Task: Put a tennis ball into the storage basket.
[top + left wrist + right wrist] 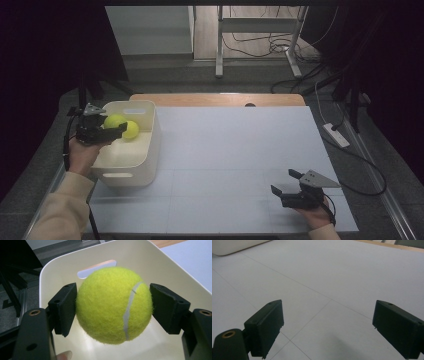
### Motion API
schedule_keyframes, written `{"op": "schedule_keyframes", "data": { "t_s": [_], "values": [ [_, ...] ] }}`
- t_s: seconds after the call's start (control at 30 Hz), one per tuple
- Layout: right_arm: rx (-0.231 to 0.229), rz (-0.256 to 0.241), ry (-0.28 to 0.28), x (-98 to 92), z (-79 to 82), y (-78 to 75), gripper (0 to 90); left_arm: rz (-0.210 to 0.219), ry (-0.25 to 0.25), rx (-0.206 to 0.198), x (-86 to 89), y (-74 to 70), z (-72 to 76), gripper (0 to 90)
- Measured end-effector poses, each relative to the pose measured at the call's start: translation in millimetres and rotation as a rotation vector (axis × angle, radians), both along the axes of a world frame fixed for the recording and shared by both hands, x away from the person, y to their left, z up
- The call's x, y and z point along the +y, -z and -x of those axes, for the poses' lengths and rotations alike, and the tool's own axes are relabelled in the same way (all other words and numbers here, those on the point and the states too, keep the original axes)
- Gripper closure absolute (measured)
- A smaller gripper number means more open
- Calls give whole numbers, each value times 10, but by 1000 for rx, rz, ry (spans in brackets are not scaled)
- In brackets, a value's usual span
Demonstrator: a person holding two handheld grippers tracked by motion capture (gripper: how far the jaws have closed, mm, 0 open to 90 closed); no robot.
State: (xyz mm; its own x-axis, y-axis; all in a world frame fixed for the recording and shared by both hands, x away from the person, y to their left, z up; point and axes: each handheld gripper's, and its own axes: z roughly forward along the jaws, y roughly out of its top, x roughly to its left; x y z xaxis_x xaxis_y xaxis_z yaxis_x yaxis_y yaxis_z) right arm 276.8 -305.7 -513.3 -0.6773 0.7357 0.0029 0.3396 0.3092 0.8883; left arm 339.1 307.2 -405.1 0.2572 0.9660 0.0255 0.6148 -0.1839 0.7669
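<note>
A yellow-green tennis ball (113, 306) sits between the two black pads of my left gripper (113, 308), which is shut on it above the inside of a white plastic bin (162, 262). In the high view the left gripper (119, 129) reaches over the bin (152, 150) at the table's left. Two yellow-green balls (114, 120) (132, 130) show side by side at its jaws; I cannot tell which is the held one. My right gripper (283, 181) hovers low over the near right of the table, open, and nothing lies between its jaws (327, 322).
The table is covered by a white sheet (235, 150) with faint fold lines; a wooden edge (220, 99) shows at the far side. A power strip (336, 135) and cables lie on the floor to the right. A metal desk frame (219, 45) stands beyond.
</note>
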Motion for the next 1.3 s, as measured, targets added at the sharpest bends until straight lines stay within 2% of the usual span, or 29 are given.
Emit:
{"op": "schedule_keyframes", "data": {
  "t_s": [0.17, 0.3, 0.37, 0.4, 0.5, 0.63, 0.8, 1.07, 1.3],
  "values": [
    [0, 1, -1, 1, 0, 1, 98, -11, -17, -3, 6, 5, 9, 252],
    [0, 0, 0, 0, 0, 0, 98, 10, -24, -25, 15, -29, 26, 162],
    [0, 1, -1, 2, 0, 0, 98, 41, -9, -47, 11, -69, 52, 130],
    [0, 1, -1, 2, 0, 0, 98, 41, -9, -47, 11, -69, 52, 113],
    [-1, 1, -1, 2, 0, -1, 98, 82, 23, -77, -21, -88, 97, 90],
    [-2, 1, -1, 2, 0, -1, 98, 113, 51, -99, -49, -92, 133, 71],
    [0, 3, 0, 5, -1, -1, 98, 181, 100, -132, -90, -122, 199, 66],
    [-5, 4, 1, -4, 15, -6, 98, 222, 148, -160, -165, -170, 272, 55],
    [-3, -2, 4, -16, 28, -9, 98, 229, 205, -168, -279, -182, 313, 45]
  ]
}}
